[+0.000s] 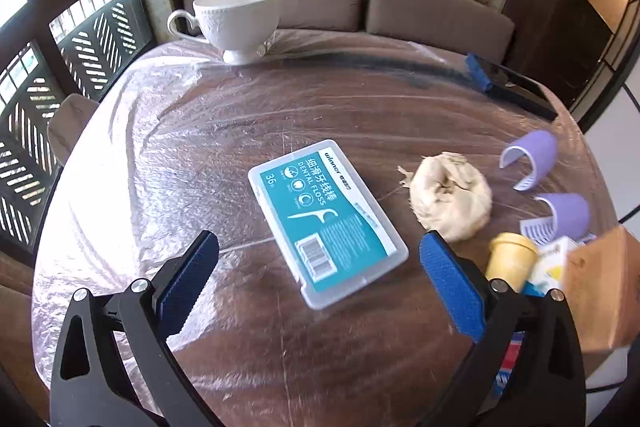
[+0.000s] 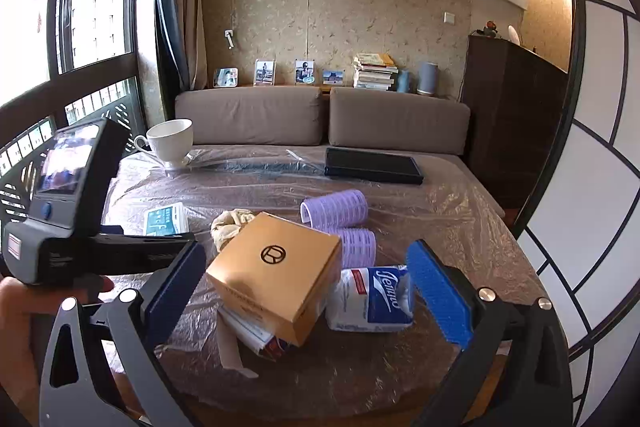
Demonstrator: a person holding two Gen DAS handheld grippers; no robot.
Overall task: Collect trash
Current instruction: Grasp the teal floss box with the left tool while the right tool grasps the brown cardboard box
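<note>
Both hand-held grippers gape empty over one crumpled tissue wad (image 1: pixel 452 197), two purple curlers (image 2: pixel 335 207), one gold box (image 2: pixel 276 277).

The left gripper (image 1: pixel 318 263) is spread wide, its two blue-padded fingers (image 1: pixel 450 285) well apart and clamping nothing; it hangs above the surface, tilted forward and downward. The right gripper (image 2: pixel 306 287) is likewise spread wide, fingers (image 2: pixel 438 297) far apart and empty. To the left of its left finger, the left gripper's black body runs crosswise with its small screen facing back, gripped from beneath by a hand (image 2: pixel 28 311), thumb pressed along the underside.
</note>
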